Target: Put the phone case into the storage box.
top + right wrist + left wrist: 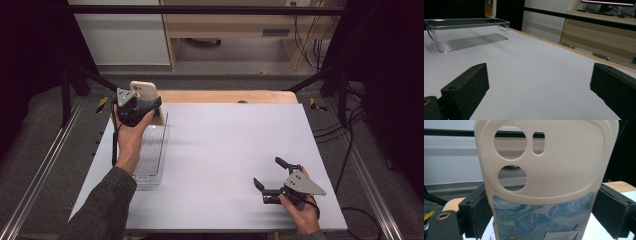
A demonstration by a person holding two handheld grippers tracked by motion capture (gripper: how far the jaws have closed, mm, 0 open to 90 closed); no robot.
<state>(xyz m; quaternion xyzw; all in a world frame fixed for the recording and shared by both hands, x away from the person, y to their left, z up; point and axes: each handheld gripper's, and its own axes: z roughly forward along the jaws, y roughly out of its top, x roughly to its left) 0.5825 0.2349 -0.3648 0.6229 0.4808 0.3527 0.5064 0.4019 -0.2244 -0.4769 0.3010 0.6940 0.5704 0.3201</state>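
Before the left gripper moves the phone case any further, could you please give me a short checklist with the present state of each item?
1. Grip on the phone case: the left gripper has one jaw on each side edge of it; ok.
2. Case attitude: upright in the jaws, camera holes at the top; ok.
3. Clear tray: bare ribbed floor, nothing inside that I can see; ok.
4. Case relative to the tray: held above the tray's far end in the high view, but whether it sits squarely over the opening; cannot tell.
5. Right gripper: jaws wide apart, holding nothing, low over the table and far from the tray; ok.
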